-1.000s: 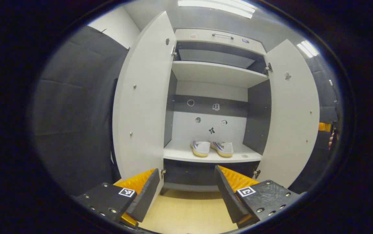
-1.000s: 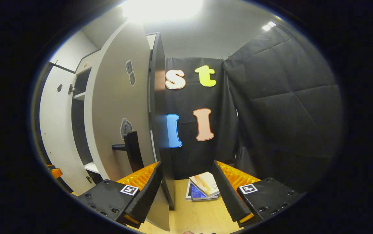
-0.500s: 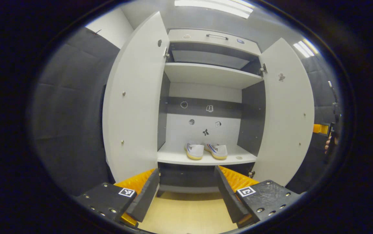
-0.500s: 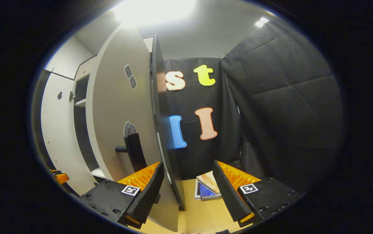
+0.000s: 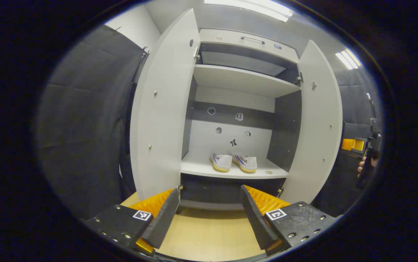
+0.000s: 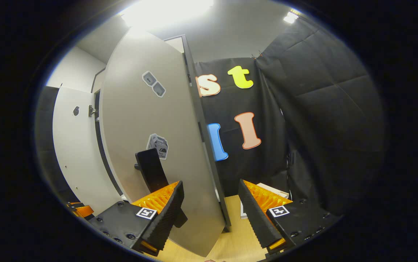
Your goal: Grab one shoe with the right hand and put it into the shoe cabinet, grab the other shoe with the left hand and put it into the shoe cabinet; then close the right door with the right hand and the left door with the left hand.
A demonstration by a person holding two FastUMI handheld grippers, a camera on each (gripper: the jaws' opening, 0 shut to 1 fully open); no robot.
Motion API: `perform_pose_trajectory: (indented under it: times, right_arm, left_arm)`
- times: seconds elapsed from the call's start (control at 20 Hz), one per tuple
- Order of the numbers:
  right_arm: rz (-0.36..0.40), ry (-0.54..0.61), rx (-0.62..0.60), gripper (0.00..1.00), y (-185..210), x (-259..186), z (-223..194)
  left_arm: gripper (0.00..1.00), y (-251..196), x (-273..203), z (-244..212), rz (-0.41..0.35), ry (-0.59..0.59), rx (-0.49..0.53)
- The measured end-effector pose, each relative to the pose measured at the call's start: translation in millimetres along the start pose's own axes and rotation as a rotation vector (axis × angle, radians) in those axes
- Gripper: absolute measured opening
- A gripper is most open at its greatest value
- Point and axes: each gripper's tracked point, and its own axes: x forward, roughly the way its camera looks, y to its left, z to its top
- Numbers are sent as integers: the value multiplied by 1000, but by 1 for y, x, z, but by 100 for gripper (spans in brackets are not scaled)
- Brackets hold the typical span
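In the left gripper view, the two shoes (image 5: pixel 233 162) sat side by side on the lower shelf (image 5: pixel 231 172) of the shoe cabinet (image 5: pixel 247 39), their long axes running front to back and splayed a little, heels toward the camera and toes toward the back panel; which shoe was which I could not tell. The left door (image 5: pixel 161 105) stood wide open at about 10 o'clock from the shoes, and the right door (image 5: pixel 316 123) stood at about 2 o'clock, narrower in the picture than a second before, so it had swung partway toward closing. The left gripper (image 5: pixel 209 214) hung in front of the cabinet with its fingers spread and nothing between them. In the right gripper view, the right gripper (image 6: pixel 211 214) had its fingers apart astride the right door's free edge, the black handle (image 6: pixel 150 169) just above its left finger at 11 o'clock; the door's outer face filled more of that view than a second before. Whether a finger touched the door was hard to make out. A stack of papers (image 6: pixel 271 191) on the floor was mostly hidden behind the right finger.
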Motion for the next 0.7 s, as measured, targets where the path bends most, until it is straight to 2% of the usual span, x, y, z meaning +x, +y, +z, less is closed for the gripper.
perform_pose_trajectory:
  times: [0.3, 0.5, 0.7]
  right_arm:
    - [45, 29, 4, 96, 45, 23, -8]
    - [85, 55, -14, 96, 82, 46, -19]
    - [65, 60, -57, 97, 97, 58, -18]
  left_arm:
    - [96, 22, -10, -6, 28, 26, -5]
    - [97, 33, -19, -18, 47, 52, -44]
    - [97, 55, -30, -27, 90, 71, -56]
